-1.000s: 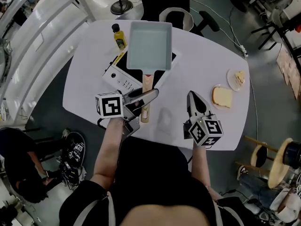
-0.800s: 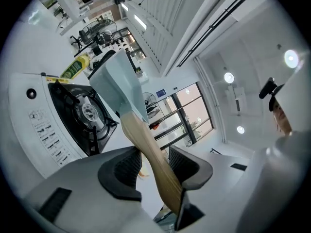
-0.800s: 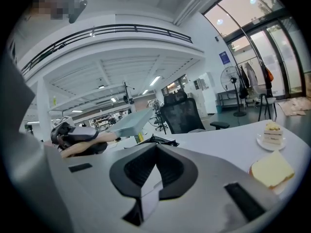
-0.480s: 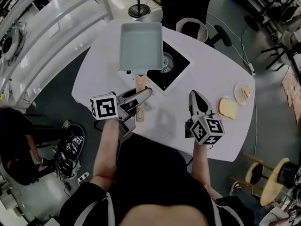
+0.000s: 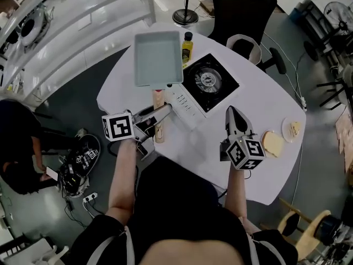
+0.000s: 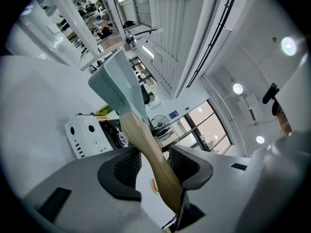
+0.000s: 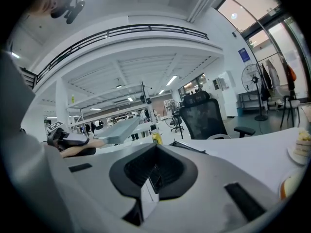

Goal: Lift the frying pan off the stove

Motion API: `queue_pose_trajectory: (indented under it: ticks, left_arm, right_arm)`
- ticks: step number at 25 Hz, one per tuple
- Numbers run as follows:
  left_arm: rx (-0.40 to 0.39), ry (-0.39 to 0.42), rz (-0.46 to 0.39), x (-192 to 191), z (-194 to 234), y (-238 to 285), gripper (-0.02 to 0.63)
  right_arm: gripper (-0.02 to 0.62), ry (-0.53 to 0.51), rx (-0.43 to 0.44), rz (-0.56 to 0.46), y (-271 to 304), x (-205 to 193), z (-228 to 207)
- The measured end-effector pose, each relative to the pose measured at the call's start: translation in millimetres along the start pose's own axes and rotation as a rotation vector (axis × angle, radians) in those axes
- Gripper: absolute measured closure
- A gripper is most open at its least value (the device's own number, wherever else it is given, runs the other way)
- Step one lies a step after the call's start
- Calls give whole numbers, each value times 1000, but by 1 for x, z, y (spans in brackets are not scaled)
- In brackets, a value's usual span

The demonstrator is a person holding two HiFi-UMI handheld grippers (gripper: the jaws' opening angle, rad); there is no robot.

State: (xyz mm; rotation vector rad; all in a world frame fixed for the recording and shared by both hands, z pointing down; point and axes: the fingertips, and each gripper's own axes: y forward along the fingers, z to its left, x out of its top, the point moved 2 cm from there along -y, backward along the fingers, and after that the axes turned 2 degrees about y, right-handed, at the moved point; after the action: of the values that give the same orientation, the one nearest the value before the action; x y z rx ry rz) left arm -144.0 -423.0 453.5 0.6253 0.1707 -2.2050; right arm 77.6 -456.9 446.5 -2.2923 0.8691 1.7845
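Right gripper [image 5: 230, 112]: nearest to us and idle. Its fingers are pressed together on nothing, and it hovers over the near right of the worktop [image 5: 248, 101].
Bread [image 5: 272, 143]: a slice sits just right of that gripper, out of the way.
Left gripper [image 5: 163, 115]: it is doing the work, reaching in from the near left. Its fingers [image 6: 125, 170] are pinching the wooden handle [image 6: 148, 154] from both sides.
Grip spot: it looks low on the handle, towards its near end, so the whole pan sticks out beyond the pinch.
Stove [image 5: 205, 84]: mid worktop, with the burner bare and nothing on it.
Frying pan [image 5: 158, 57]: it is off the stove and up in the air, far and left of the burner, over the far left edge of the worktop. By my reckoning the lift is as good as done.
Bottle [image 5: 187, 43]: a yellow one stands at the far edge, just right of the pan's far corner.
Risk, droop: the load is long and the handle smooth, so the pan could twist or sag between the pads.
Risk, drop: part of the pan seems to hang past the worktop edge, so a slip could send it to the floor.
Risk, knock: a swing to the right would clip the bottle and tip it.
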Motion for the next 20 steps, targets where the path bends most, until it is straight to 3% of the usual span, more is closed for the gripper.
queue_pose_trajectory:
  ticks: [8, 15, 20]
  left_arm:
    - [52, -21, -73, 12, 19, -35, 422]
    - [107, -46, -102, 14, 35, -45, 422]
    - [101, -50, -106, 14, 39, -44, 422]
  right_arm:
    - [591, -46, 49, 3, 22, 8, 17]
    - [591, -63, 32, 2, 24, 8, 9]
    - [591, -72, 20, 4, 23, 6, 8]
